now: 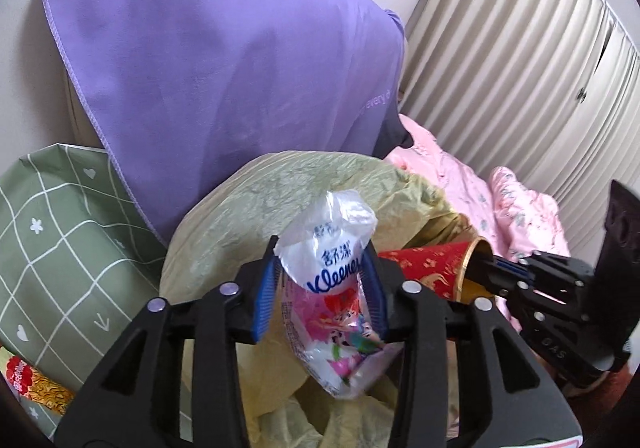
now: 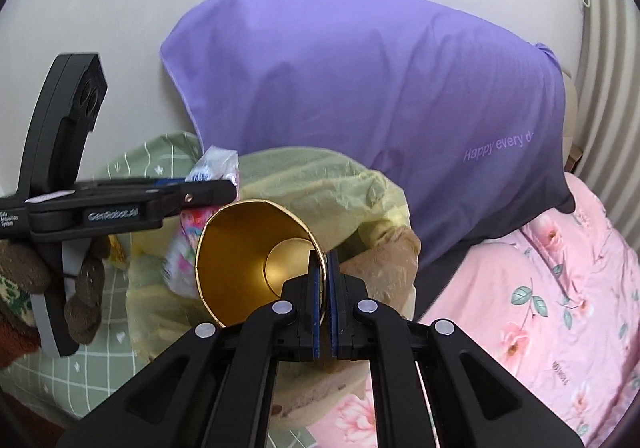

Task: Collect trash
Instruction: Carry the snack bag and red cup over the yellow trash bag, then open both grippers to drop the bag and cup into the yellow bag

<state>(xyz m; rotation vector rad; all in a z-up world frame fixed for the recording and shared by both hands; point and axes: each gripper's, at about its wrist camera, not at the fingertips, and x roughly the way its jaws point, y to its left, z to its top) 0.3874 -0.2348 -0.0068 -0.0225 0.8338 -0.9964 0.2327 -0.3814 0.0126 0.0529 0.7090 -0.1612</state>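
2 grippers [image 1: 324, 280] [image 2: 325, 280] angled down over bag [image 1: 248, 200]

A crumpled Kleenex tissue wrapper [image 1: 340, 288] stands upright between my left fingers [image 1: 266, 288]; a red paper cup [image 2: 256, 260], gold inside, lies tilted, rim pinched by my right fingers [image 2: 316, 288], above the yellow-green trash bag [image 1: 256, 200].

Soft even daylight, fisheye-warped edges
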